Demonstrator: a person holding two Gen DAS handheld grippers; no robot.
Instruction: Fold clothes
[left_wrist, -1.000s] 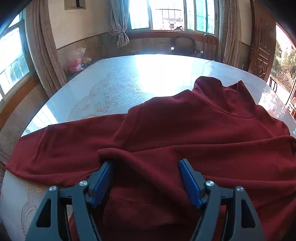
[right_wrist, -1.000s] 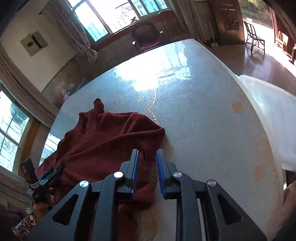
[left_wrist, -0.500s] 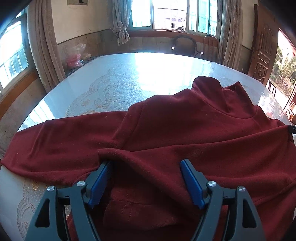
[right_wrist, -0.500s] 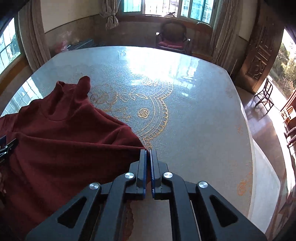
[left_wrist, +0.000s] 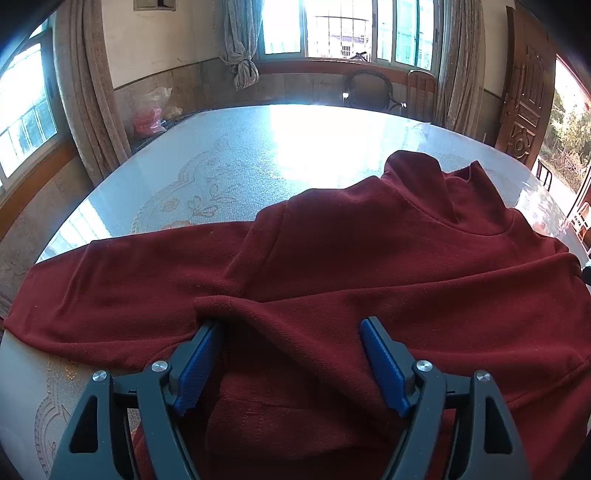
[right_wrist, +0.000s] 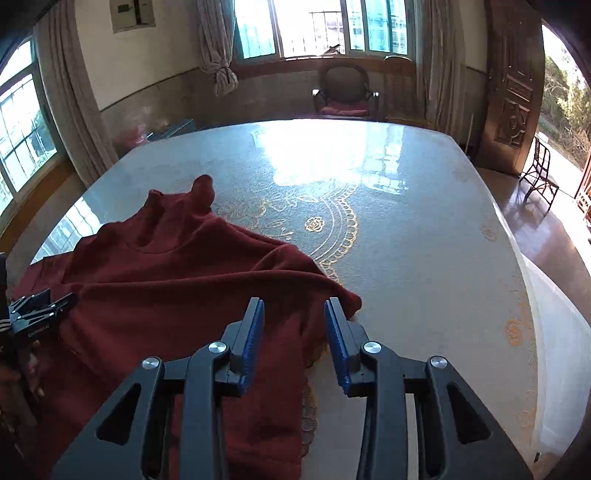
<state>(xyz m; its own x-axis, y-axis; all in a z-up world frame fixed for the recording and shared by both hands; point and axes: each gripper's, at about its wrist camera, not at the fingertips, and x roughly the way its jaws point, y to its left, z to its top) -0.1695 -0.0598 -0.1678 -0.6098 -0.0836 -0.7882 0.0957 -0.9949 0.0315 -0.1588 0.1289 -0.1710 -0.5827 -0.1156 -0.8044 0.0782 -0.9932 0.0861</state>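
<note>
A dark red long-sleeved sweater (left_wrist: 369, 251) lies on the patterned table (left_wrist: 221, 166), collar to the far side, one sleeve stretched out to the left. My left gripper (left_wrist: 290, 323) stands wide open low over the body, a raised fold of cloth between its blue pads. In the right wrist view the sweater (right_wrist: 166, 280) has its right side folded in over the body. My right gripper (right_wrist: 294, 302) hovers at that folded edge, its jaws opening, with red cloth under and between them and not pinched. The left gripper (right_wrist: 40, 314) shows at the left edge there, in a hand.
The table (right_wrist: 406, 240) stretches bare and glossy to the far and right sides, with a white sheet (right_wrist: 554, 350) hanging off its right edge. Chairs (right_wrist: 347, 96) stand beyond the far edge under the windows. A carved wooden door (right_wrist: 513, 110) is on the right.
The right gripper rolled from tilted to level, shut at the sweater's right edge half a second ago, and now stands open there. The left gripper and the cloth by it have not moved.
</note>
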